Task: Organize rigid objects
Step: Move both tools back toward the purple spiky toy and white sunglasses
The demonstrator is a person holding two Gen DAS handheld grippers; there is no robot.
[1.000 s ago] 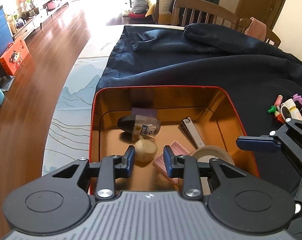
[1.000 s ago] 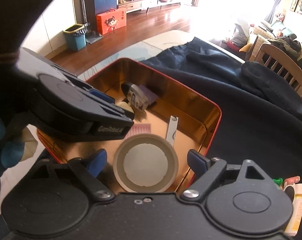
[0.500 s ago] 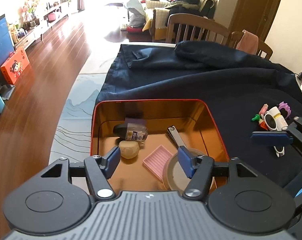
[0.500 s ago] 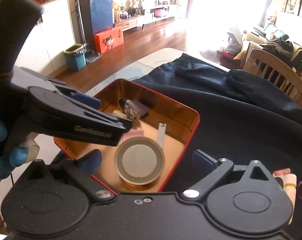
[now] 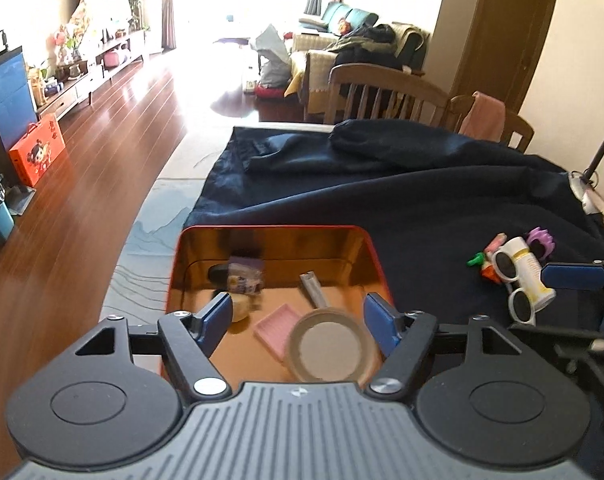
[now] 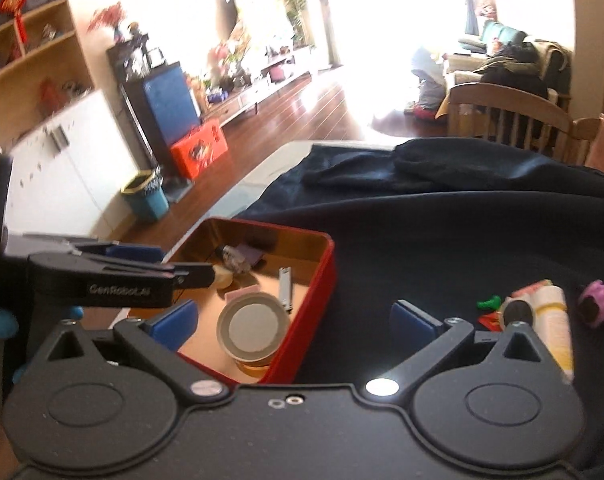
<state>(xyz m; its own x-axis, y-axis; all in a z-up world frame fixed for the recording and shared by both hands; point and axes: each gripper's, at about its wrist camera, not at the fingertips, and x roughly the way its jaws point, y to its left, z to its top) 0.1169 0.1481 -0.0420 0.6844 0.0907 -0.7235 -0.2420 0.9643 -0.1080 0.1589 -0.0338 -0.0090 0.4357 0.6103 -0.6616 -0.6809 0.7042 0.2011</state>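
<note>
Tin half filled, both my grippers empty above it.

The tin [image 5: 275,236] sits low centre in the left view on the dark cloth [image 5: 422,200], holding tape [image 5: 328,344], a pink card [image 5: 271,326] and clippers [image 5: 314,288]. My left gripper [image 5: 297,320] has just been opening, nothing between its jaws. My right gripper [image 6: 295,320] has just spread wide, gripping nothing. Sunglasses [image 5: 516,284] and a tube [image 5: 532,272] lie at right on the cloth.
</note>
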